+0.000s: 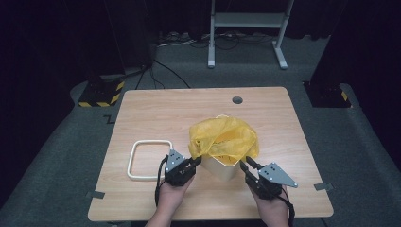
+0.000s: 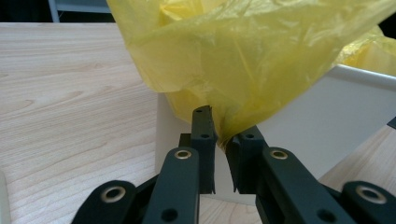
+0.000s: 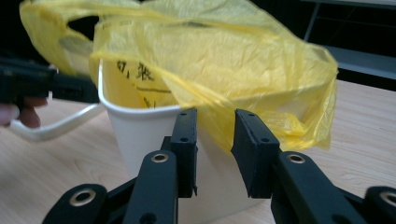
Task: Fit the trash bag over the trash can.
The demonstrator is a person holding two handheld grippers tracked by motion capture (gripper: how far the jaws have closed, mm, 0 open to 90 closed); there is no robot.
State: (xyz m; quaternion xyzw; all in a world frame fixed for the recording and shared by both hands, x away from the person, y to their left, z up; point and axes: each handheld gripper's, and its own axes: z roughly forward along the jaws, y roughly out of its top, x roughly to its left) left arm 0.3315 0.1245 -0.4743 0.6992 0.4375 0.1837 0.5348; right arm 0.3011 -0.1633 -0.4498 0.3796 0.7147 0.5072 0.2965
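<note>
Both hands enter the high view from the 6 o'clock edge, forearms angled slightly inward, each wrapped around the body of a gripper that points up toward 12 o'clock. On the left, the hand [image 1: 171, 195] holds the left gripper [image 1: 197, 161] nearly level, tips aimed toward 1 o'clock at the near left corner of the white bin [image 1: 220, 168]. Its fingers [image 2: 204, 140] are pinched on a fold of the yellow bag [image 1: 223, 137], which narrows to a point between the pads in the left gripper view.

Opposite it, the hand [image 1: 273, 208] carries the right gripper [image 1: 244, 165] tilted toward 11 o'clock, tips at the bin's near right corner. Its fingers [image 3: 186, 135] stand apart with a hanging flap of the bag between them; the pads seem not yet to press it, though the film blurs that edge.

That bag drapes loosely over the bin's rim, puffed up above the opening, near the middle of the wooden surface [image 1: 156, 113]. At about 9 o'clock from the bin lies a white square frame [image 1: 135, 161], flat, just beside the left gripper.
</note>
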